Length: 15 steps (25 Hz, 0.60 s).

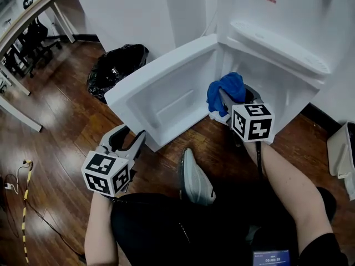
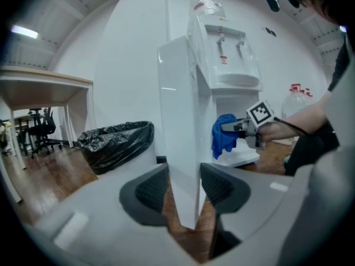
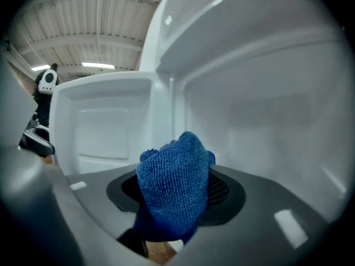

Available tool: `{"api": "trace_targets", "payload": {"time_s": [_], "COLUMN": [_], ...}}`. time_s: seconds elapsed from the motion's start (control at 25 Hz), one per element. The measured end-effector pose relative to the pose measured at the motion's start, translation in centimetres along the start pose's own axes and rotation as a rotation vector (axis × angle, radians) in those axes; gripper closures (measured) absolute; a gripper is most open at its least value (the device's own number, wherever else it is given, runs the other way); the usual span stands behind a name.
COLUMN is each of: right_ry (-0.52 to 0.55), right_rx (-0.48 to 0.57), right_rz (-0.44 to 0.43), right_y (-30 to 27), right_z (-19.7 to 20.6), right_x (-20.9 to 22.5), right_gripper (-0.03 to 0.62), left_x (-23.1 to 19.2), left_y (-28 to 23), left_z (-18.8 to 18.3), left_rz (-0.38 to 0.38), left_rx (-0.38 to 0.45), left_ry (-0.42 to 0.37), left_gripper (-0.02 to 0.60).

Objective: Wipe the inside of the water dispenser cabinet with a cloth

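Working low on the dark wooden plank floor (image 1: 61, 104), facing the white plastic water dispenser cabinet (image 1: 277, 54) with its white door (image 1: 166, 98) open leftward. Clamping left gripper (image 2: 184, 187) tight on the door edge. Pinching the bunched blue microfibre cloth (image 1: 224, 90) in right gripper (image 3: 175, 193), draping it up-down at the cabinet mouth.

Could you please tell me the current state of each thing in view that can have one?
cabinet door: swung wide open.
left gripper: shut on the cabinet door's edge.
right gripper: shut on the blue cloth.
blue cloth: bunched, held at the cabinet opening.
black bin bag: open at the top.
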State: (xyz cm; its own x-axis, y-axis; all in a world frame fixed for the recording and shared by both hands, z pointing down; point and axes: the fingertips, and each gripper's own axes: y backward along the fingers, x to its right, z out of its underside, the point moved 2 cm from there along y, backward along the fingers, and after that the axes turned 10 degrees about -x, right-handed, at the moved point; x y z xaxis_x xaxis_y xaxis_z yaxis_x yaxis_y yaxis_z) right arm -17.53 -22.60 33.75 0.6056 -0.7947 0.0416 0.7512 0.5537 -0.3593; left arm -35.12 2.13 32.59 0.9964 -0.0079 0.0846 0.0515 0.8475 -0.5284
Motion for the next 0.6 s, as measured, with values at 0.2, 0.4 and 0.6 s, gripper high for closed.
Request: {"api": "trace_targets", "payload": {"time_s": [0.2,0.4,0.6], "right_ry": [0.022,0.029,0.034], "right_rx": [-0.128,-0.167,-0.151], "right_rz": [-0.044,-0.281,-0.439], "right_y": [-1.7,-2.8,-1.7], "right_z": [4.0,4.7,3.8], "right_x": [-3.5,-15.1,-21.7], "right_gripper": [0.364,0.364,0.364], "left_x": [-0.1,-0.1,-0.3], "left_y": [0.0,-0.1,-0.1], "left_z": [-0.1,-0.2,-0.2], "left_rz": [-0.001,0.004,0.007], "left_rx": [-0.002,0.008,0.012], "left_ry": [0.006,0.015,0.03], "left_gripper": [0.396,0.396,0.397]}}
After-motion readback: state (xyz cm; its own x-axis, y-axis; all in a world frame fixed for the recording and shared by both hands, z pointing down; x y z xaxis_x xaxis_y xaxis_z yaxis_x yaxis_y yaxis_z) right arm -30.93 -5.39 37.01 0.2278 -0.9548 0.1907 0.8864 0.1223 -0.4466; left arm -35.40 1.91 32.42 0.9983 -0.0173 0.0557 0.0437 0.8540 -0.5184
